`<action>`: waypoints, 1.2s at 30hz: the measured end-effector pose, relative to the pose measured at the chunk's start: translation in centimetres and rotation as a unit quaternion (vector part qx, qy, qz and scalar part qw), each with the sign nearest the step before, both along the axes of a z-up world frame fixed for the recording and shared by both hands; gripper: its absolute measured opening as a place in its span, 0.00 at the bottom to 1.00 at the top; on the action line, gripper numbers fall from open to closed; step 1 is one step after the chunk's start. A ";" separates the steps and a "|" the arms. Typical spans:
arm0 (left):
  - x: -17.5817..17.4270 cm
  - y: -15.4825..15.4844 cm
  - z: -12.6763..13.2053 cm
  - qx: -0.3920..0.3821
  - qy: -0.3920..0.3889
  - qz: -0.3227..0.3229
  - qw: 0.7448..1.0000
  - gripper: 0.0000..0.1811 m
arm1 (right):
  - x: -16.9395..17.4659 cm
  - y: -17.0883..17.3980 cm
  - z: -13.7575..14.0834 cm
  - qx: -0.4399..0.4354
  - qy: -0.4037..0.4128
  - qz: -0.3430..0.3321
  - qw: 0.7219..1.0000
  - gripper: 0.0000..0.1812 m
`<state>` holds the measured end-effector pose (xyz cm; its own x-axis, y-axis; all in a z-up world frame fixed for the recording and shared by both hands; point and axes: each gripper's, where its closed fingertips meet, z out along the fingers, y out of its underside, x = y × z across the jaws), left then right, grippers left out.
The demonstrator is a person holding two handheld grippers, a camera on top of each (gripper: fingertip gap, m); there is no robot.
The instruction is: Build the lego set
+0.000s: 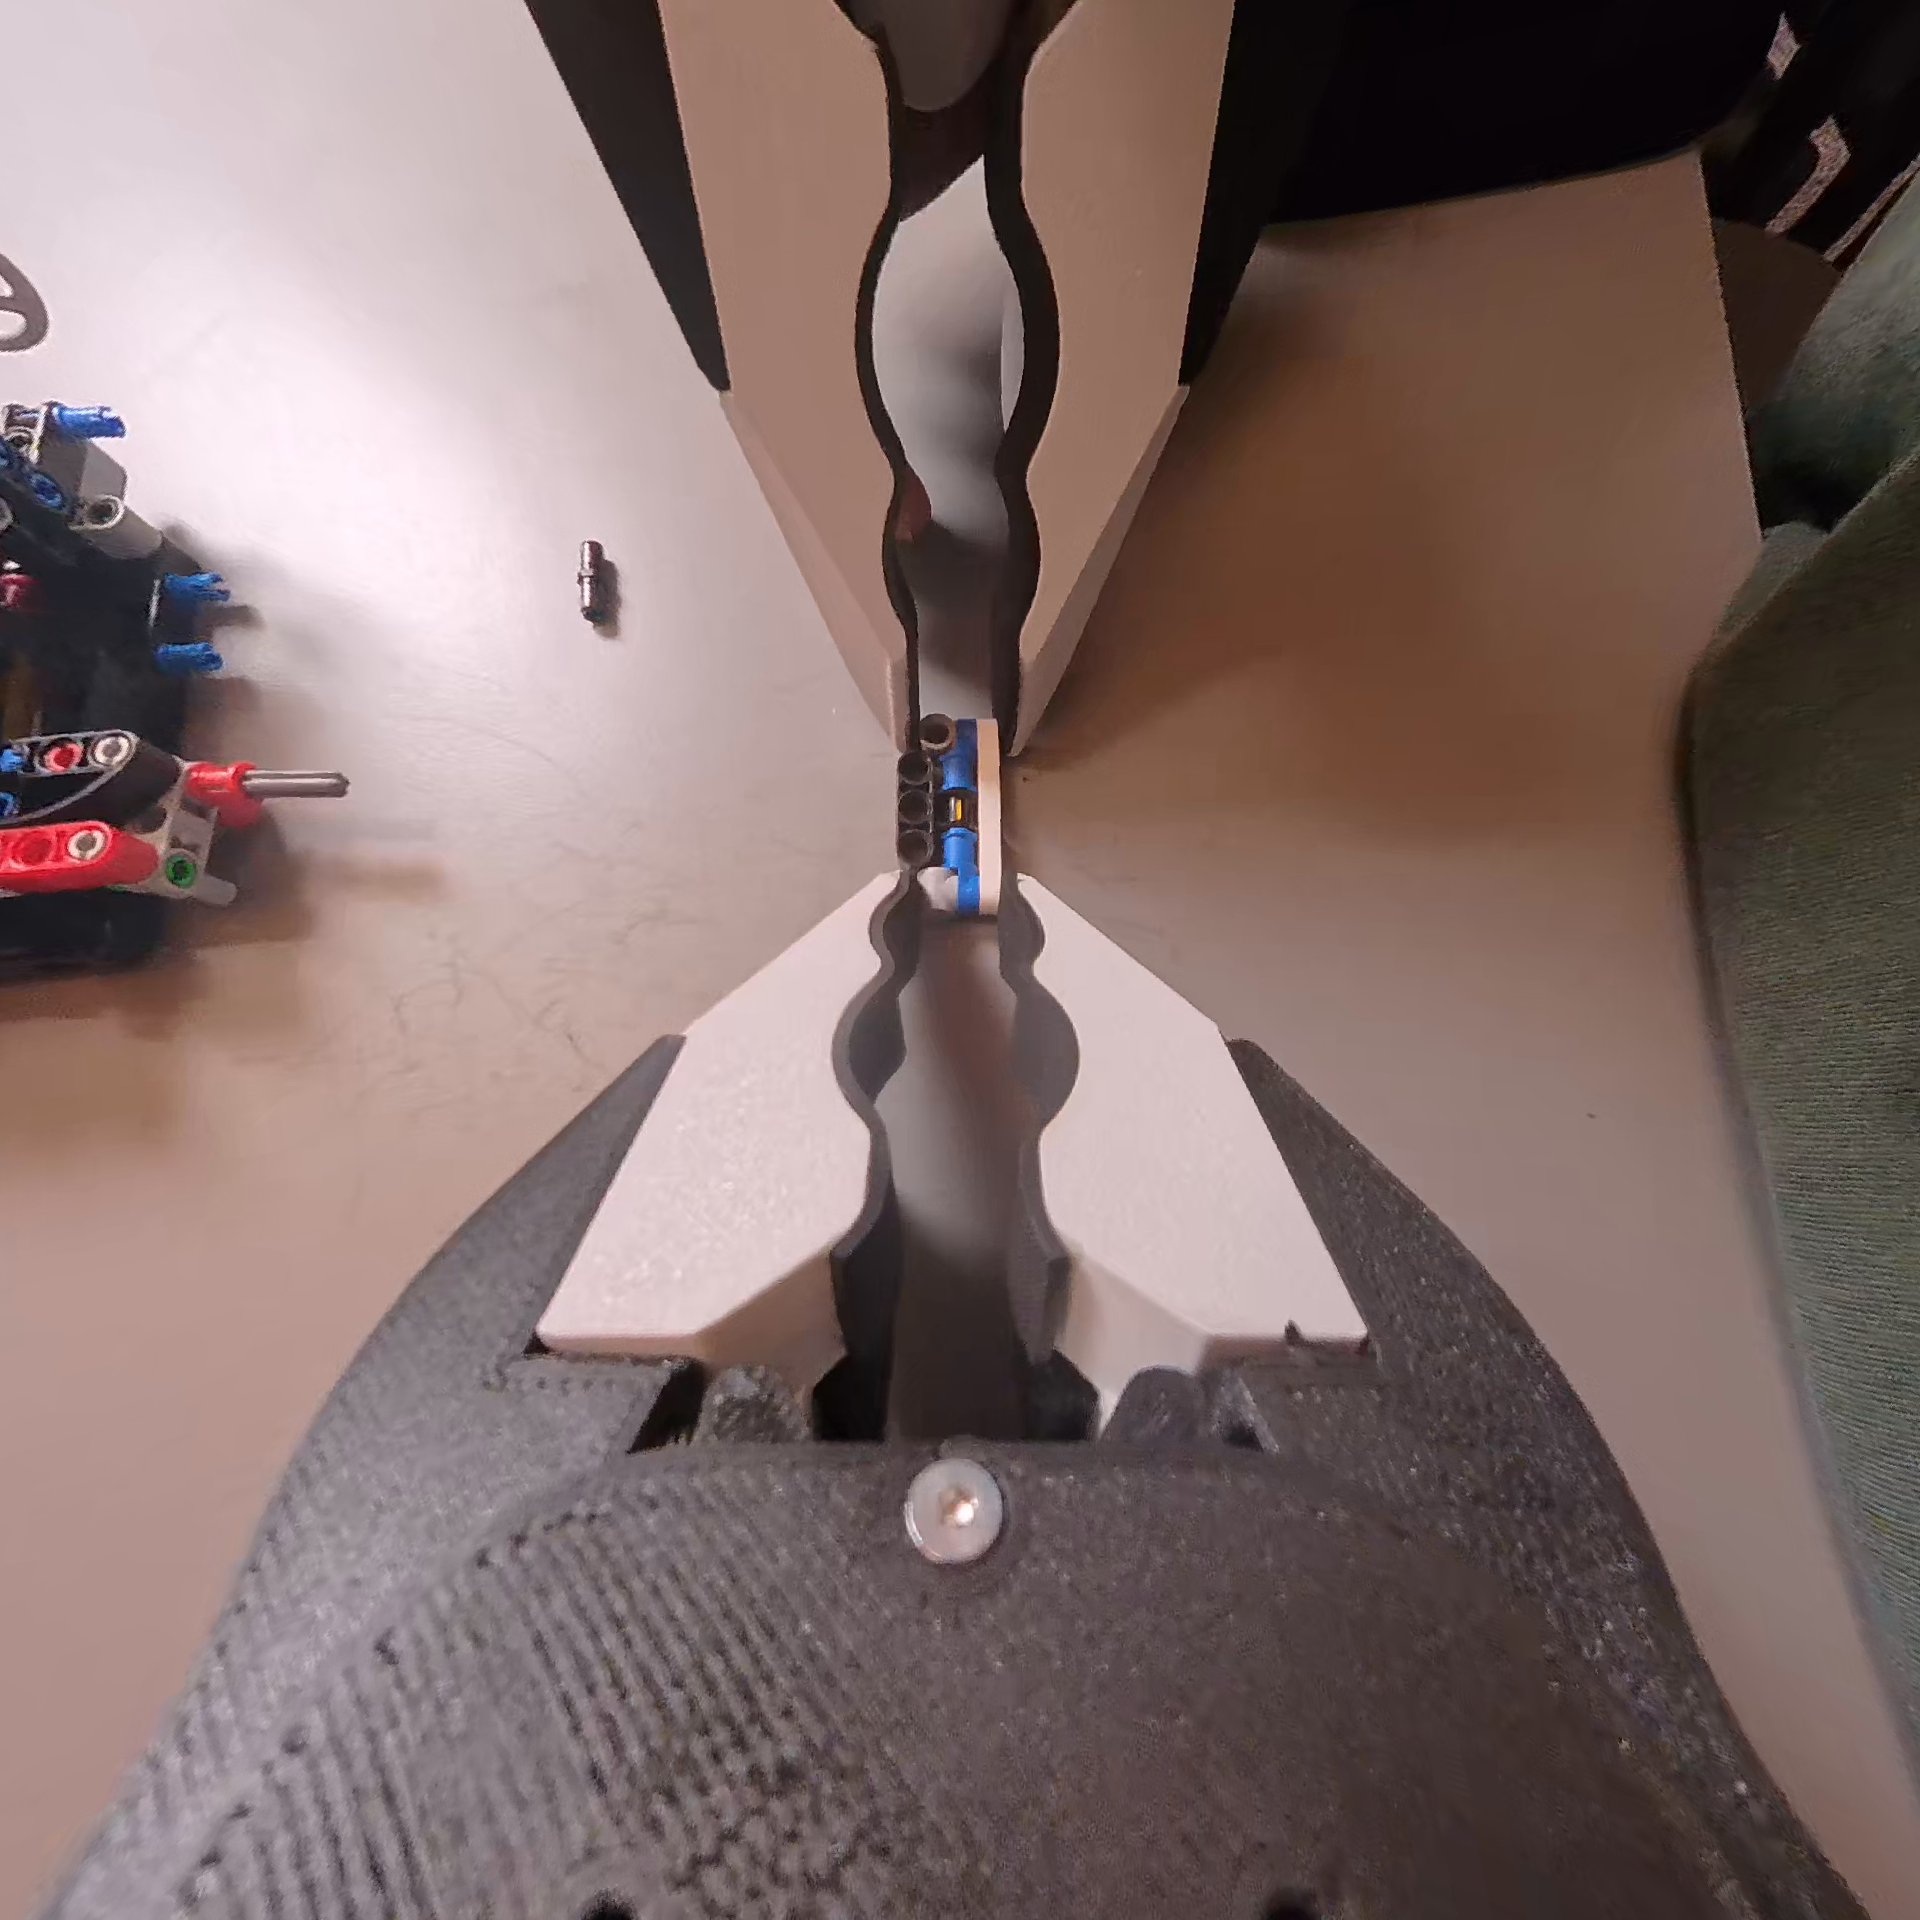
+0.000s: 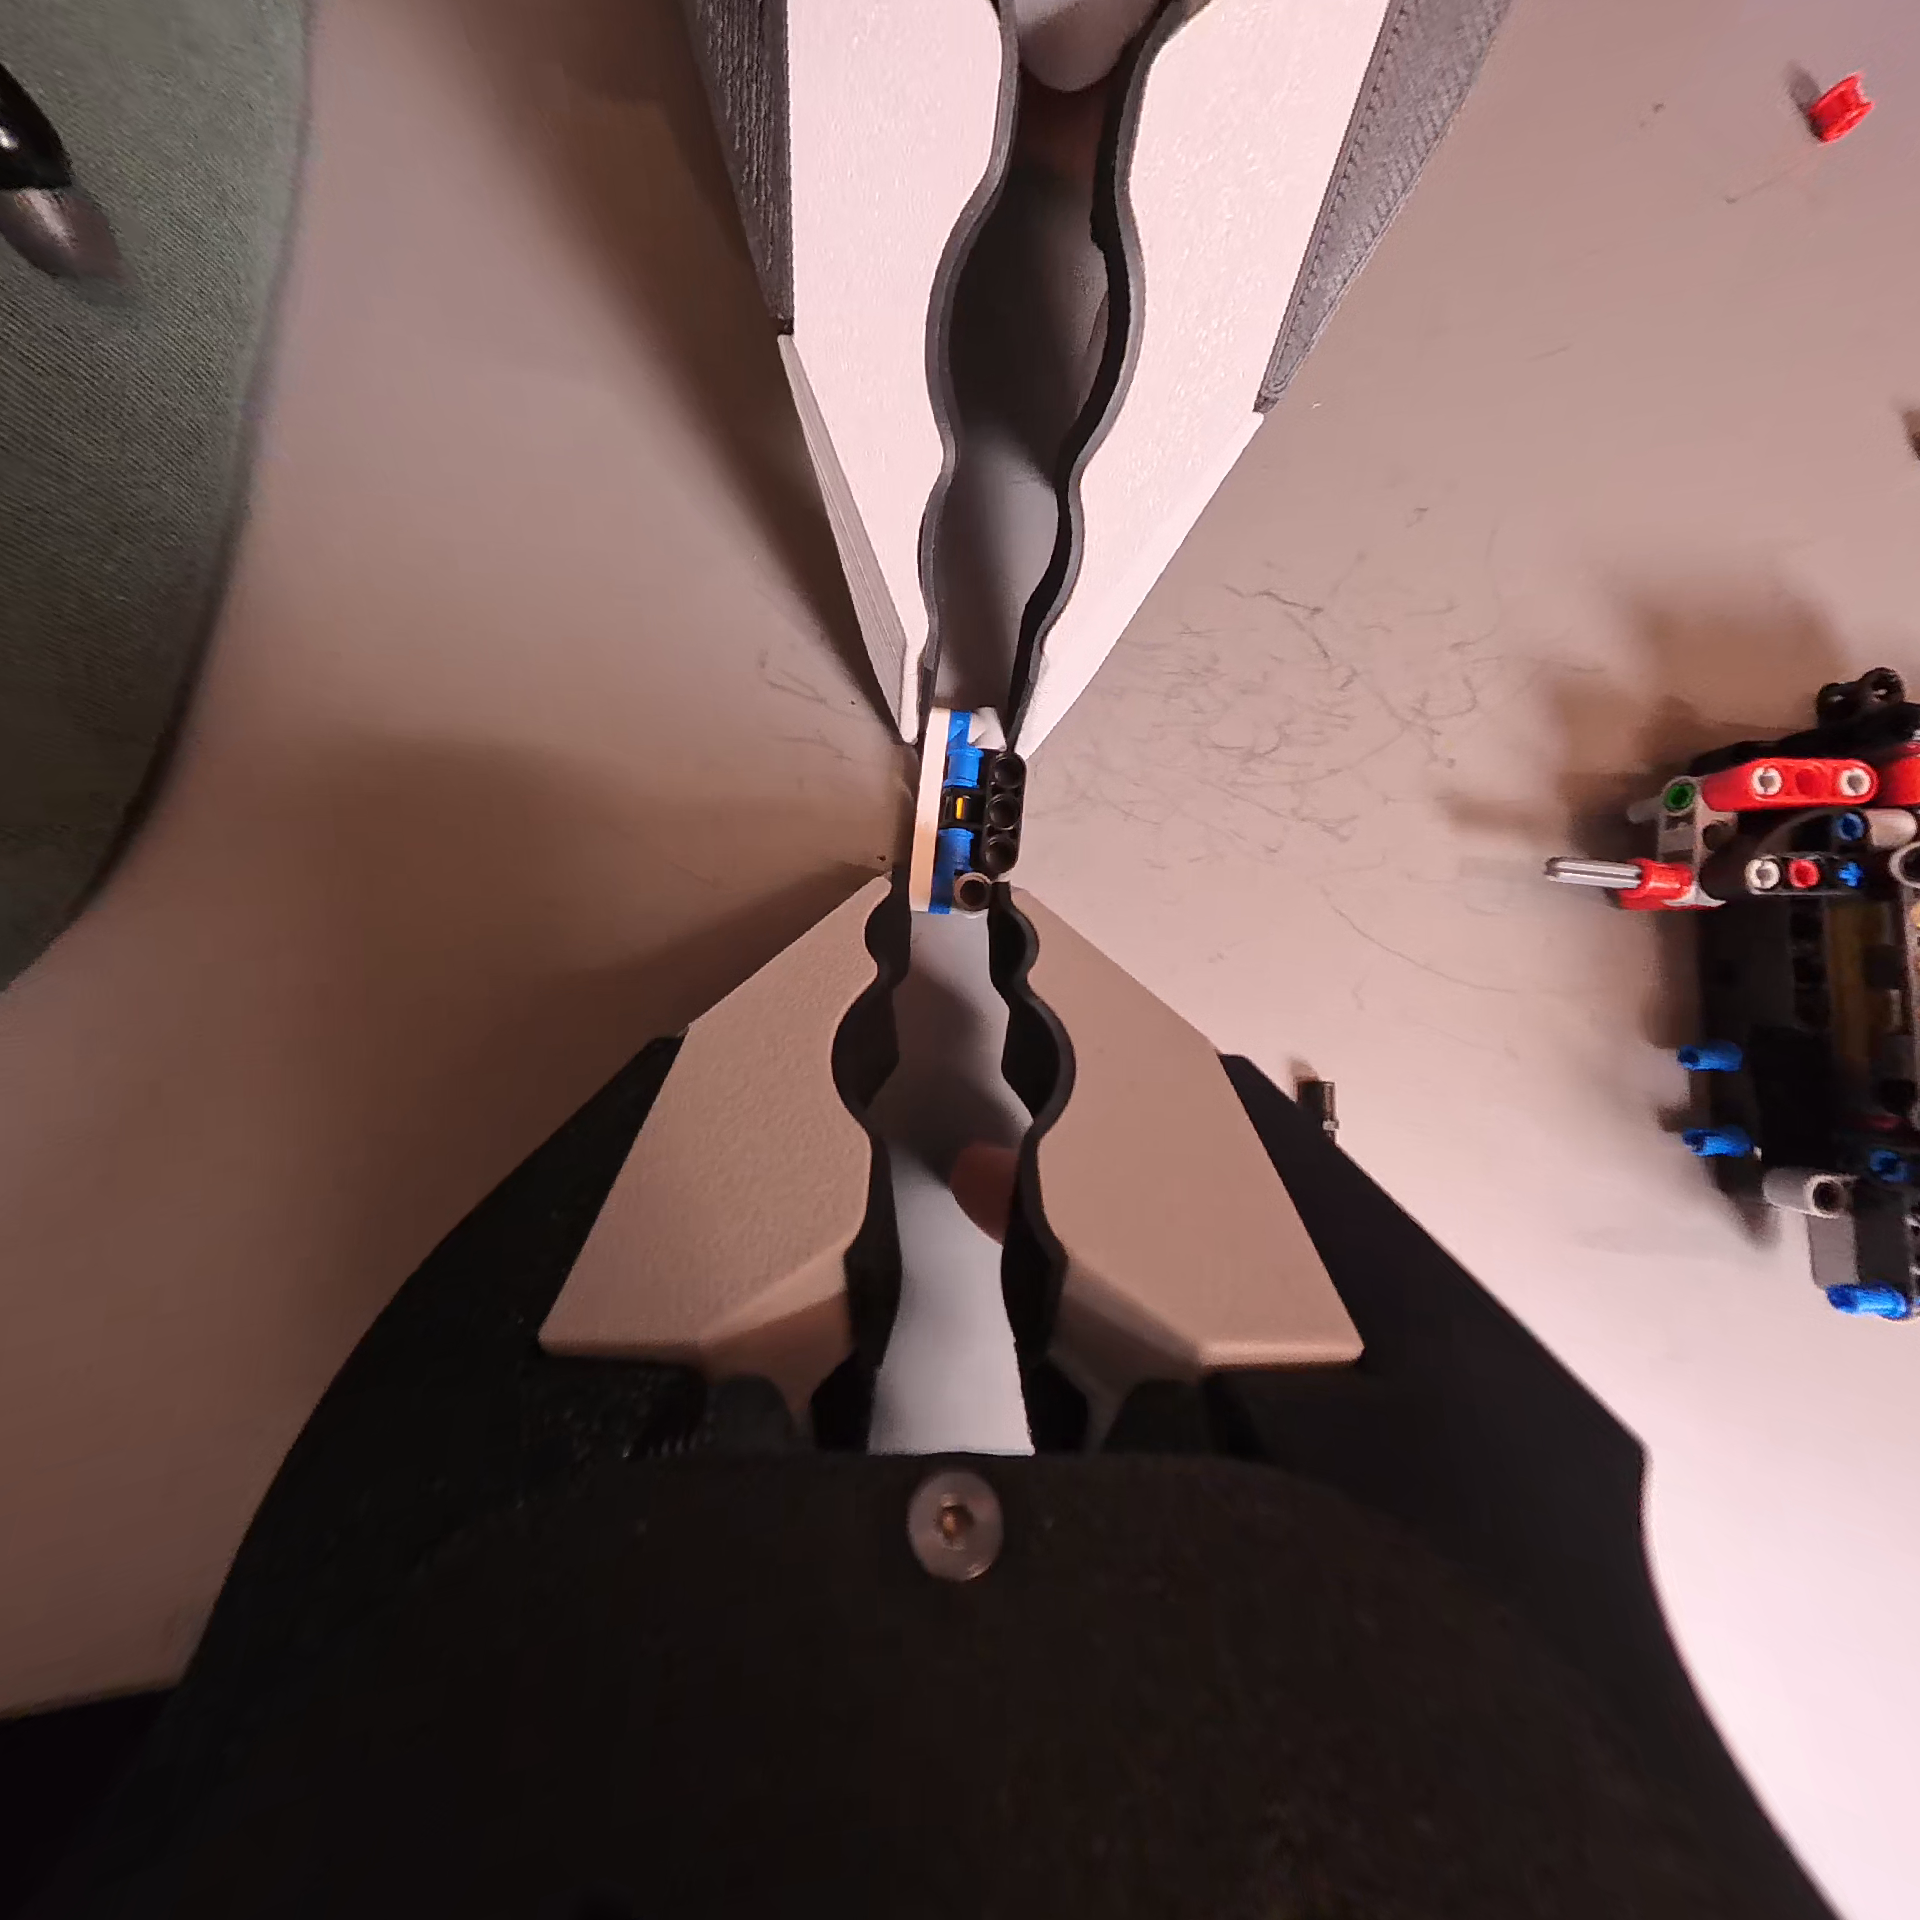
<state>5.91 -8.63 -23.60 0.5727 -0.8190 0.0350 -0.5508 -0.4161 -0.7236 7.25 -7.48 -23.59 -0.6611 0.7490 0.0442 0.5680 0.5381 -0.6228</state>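
A small sub-assembly [image 1: 951, 810] of a black beam with holes, blue pins and a white piece is held above the table between both grippers, which meet tip to tip. My left gripper [image 1: 958, 896] is shut on its near end. My right gripper [image 1: 956, 727] comes in from the opposite side and is shut on its far end. In the right wrist view the sub-assembly [image 2: 966, 810] sits between my right gripper [image 2: 951, 902] below and my left gripper [image 2: 966, 719] above. The partly built black, red and grey model [image 1: 94, 727] lies on the table to the side [image 2: 1808, 987].
A loose black pin [image 1: 595, 582] lies on the beige table [image 1: 416, 1143] between the grippers and the model; it also shows in the right wrist view [image 2: 1317, 1099]. A small red piece [image 2: 1839, 104] lies farther off. A green upholstered seat [image 1: 1818, 831] borders the table edge. The grippers are tip to tip, or close to it.
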 end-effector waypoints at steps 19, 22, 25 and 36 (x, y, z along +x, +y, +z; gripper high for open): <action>-0.4 0.2 0.5 0.018 -0.007 0.006 1.000 0.09 | -0.1 0.6 0.4 0.023 0.026 -0.016 0.999 0.12; -0.4 0.3 0.5 0.017 -0.010 0.007 1.000 0.09 | 0.0 0.5 0.5 0.021 0.027 -0.015 0.999 0.10; -0.5 0.3 0.6 0.017 -0.013 0.007 1.000 0.09 | 0.0 0.5 0.5 0.021 0.028 -0.014 0.999 0.09; 0.1 0.7 0.1 0.020 -0.015 0.011 1.000 0.17 | -0.1 0.5 0.1 0.026 0.023 -0.015 0.999 0.08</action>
<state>5.99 -7.88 -23.53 0.5900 -0.8071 0.0200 -0.5199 -0.3987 -0.7555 7.19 -6.99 -23.48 -0.6344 0.7647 0.1130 0.5561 0.5531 -0.6203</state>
